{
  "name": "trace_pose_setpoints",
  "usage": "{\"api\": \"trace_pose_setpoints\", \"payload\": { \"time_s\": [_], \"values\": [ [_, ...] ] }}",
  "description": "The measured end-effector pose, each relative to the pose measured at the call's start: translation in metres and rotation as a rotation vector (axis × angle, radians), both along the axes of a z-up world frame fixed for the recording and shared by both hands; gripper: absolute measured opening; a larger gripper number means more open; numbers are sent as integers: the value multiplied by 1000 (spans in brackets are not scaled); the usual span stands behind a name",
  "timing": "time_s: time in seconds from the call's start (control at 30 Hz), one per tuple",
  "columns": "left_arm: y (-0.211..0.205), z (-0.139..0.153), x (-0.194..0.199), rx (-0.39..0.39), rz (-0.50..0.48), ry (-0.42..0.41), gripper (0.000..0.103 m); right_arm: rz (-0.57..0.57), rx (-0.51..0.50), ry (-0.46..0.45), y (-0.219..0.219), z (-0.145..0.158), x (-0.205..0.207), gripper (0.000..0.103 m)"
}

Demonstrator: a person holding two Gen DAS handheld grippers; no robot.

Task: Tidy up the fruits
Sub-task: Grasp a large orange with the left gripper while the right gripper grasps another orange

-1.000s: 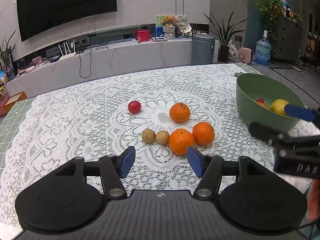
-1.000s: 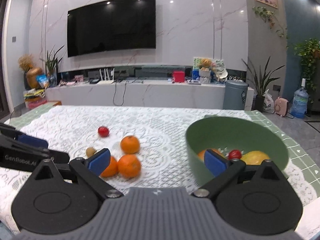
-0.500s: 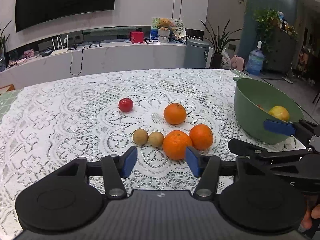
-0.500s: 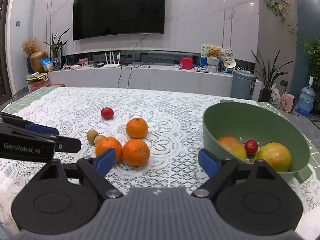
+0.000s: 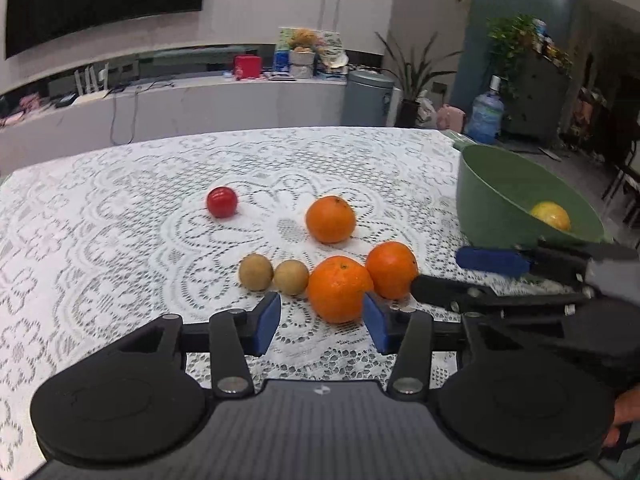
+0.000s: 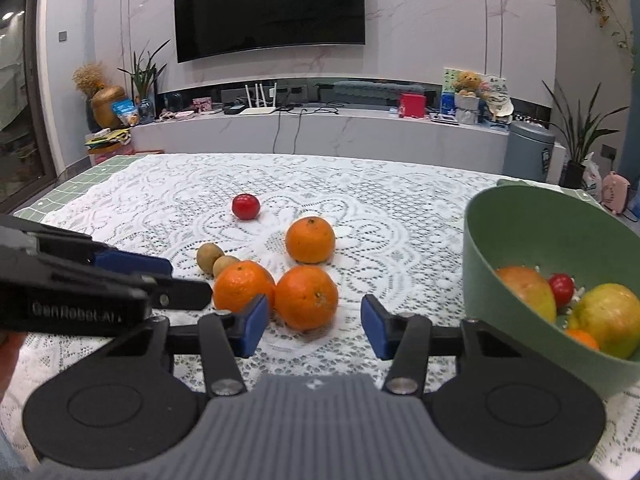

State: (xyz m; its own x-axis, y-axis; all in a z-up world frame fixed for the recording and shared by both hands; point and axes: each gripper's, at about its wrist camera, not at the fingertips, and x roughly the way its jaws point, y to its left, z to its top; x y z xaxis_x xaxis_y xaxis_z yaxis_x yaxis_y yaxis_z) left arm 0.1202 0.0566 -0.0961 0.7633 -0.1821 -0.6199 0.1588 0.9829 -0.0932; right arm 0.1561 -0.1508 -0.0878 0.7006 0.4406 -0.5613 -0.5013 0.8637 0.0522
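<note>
Left wrist view: left gripper (image 5: 322,322) sits low over the lace tablecloth (image 5: 120,240), jaws part open & just been closing, nothing pressed between the blue pads. The near orange (image 5: 339,289) lies just ahead of the gap, closer to the right-hand pad; whether it touches that pad can't be told. A second orange (image 5: 392,269) touches it on the right, a third orange (image 5: 330,219) sits farther back, apart. Two small brown fruits (image 5: 273,277) lie side by side, touching, just left of the near orange. A red fruit (image 5: 221,201) sits alone farther back on the left. Green bowl (image 5: 496,208) at the right edge of the table, w/ a yellow fruit (image 5: 551,216) inside. The right gripper (image 5: 452,276) comes in from the right, its black finger tip at the second orange, blue pad nearer the bowl.

Right wrist view: right gripper (image 6: 312,324) also low over the cloth, jaws narrowed to a medium gap, just been closing, holding nothing; second orange (image 6: 306,297) lies just ahead of the gap, pads not on it. Near orange (image 6: 243,285) touches it on the left, behind the left pad. Bowl (image 6: 504,232) on the right holds a reddish-yellow fruit (image 6: 527,291), a small red one (image 6: 561,287), a yellow-green one (image 6: 610,318) & a bit of orange fruit (image 6: 583,338). Left gripper (image 6: 182,280) reaches in from the left edge.
</note>
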Motion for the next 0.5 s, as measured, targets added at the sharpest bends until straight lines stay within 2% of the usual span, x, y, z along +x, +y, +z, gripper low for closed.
{"api": "trace_pose_setpoints", "payload": {
  "time_s": [0.17,0.33,0.5],
  "values": [
    [-4,-6,3,24,-19,9,55,52,-49,-26,4,-2,7,48],
    [6,-9,7,-54,9,36,55,93,-60,9,11,-11,17,48],
    [11,-7,6,-64,6,27,55,105,-37,37,14,-17,26,48]
  ]
}}
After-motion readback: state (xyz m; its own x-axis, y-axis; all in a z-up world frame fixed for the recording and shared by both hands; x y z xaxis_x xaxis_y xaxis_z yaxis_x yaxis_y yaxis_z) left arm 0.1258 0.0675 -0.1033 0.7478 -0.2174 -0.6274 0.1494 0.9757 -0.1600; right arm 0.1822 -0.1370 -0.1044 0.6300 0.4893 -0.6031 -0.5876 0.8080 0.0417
